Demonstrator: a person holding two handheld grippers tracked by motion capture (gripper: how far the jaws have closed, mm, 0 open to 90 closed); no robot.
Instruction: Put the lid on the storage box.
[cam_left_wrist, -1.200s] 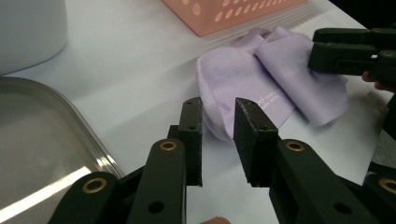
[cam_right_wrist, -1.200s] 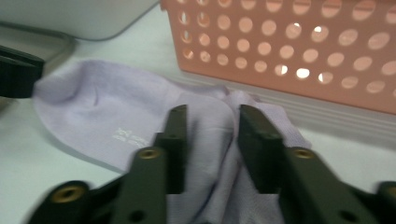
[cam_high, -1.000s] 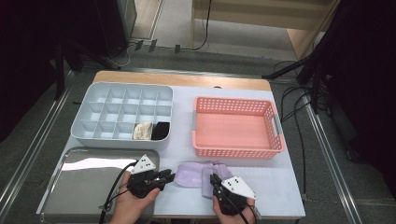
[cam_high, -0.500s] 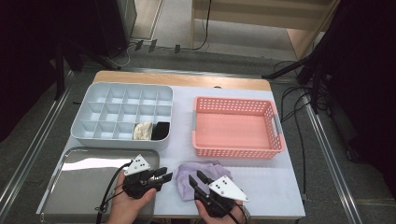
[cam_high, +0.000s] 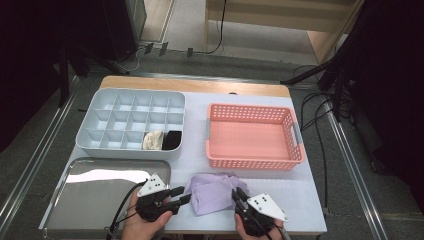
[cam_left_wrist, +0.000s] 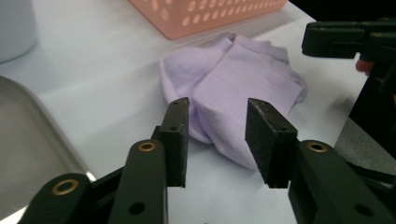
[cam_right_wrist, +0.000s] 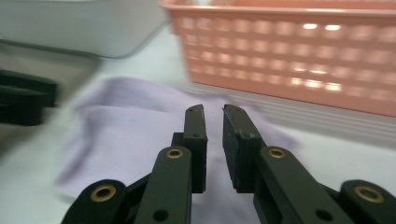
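High view, item: lilac cloth (cam_high: 216, 192), folded and rumpled, flat on the white table (cam_high: 195, 127), lying between the two claws.
High view, left gripper (cam_high: 181, 195): jaws parted, empty, tips just short of the cloth's near-left edge; jaws have just been opening.
High view, right gripper (cam_high: 239, 196): jaws near-closed, tips at the cloth's right edge; whether they pinch fabric cannot be told here.
High view, surroundings: pink basket (cam_high: 252, 136) beyond the right claw, well apart; grey divided organiser (cam_high: 131, 122) beyond the left claw; steel tray (cam_high: 95, 200) under and beside the left claw.
Left gripper view: pads stand moderately wide, nothing between them; cloth (cam_left_wrist: 233, 88) just ahead of the tips, not touched.
Right gripper view: picture blurred; narrow gap between pads, no fabric seen in it; jaws have just been closing; cloth (cam_right_wrist: 135, 135) beneath and ahead, basket (cam_right_wrist: 299, 51) beyond.
Step in hand, judged: folding or gathering the cloth, between grips.
Next move, judged: each claw needs an edge inside its pads before closing.
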